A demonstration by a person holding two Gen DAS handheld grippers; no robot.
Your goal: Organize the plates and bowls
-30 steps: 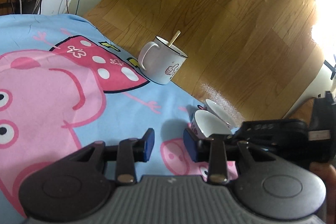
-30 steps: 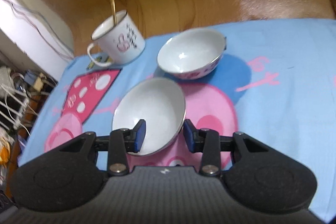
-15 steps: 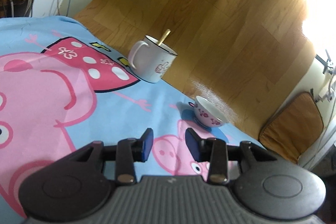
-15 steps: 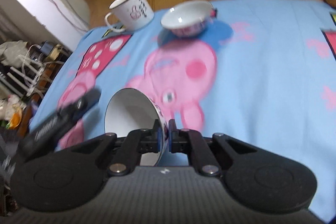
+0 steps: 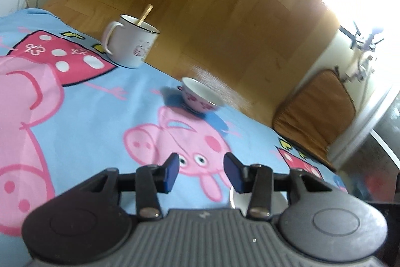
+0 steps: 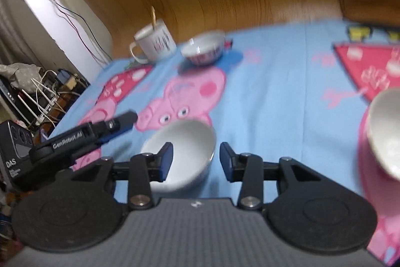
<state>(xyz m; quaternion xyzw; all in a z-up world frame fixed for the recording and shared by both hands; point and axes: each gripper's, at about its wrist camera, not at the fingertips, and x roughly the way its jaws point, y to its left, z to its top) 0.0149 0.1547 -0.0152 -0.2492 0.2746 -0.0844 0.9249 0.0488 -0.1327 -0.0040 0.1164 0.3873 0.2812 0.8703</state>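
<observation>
Bowls on the blue cartoon-pig cloth [image 6: 275, 96], three in sight from the right wrist view.

Nearest bowl [image 6: 185, 154]: white inside, upright on the cloth directly ahead of the right gripper [image 6: 196, 159]. Its near right rim falls in the gap between the two blue pads. Left fingertip [image 6: 166, 159] overlaps the bowl's inside in the picture; right fingertip [image 6: 226, 159] stands clear of the rim on its outer side. Jaws are opening, moderately wide, and the pads do not press on the rim.

Second bowl [image 6: 202, 49]: pink-patterned outside, far ahead and slightly left of the right gripper, near the cloth's far edge. White mug [image 6: 152, 44] just left of it, close beside but apart, with a thin stick [image 6: 153, 16] leaning out of it.

Third bowl [image 6: 386, 134]: at the right gripper's right, cut by the frame edge, seated on something pink. Blurred; cannot tell more.

Left gripper [image 5: 201, 172]: jaws opening, a moderate gap with only cloth showing between the pads. Patterned bowl [image 5: 200, 96] is well ahead of it, mug [image 5: 131, 41] farther ahead and to its left. A white rim [image 5: 237, 199] peeks out under its right finger. In the right wrist view this gripper [image 6: 125, 120] lies low at the left, tips reaching toward the nearest bowl, not touching it.

Wood floor [image 5: 200, 4] lies beyond the cloth.
</observation>
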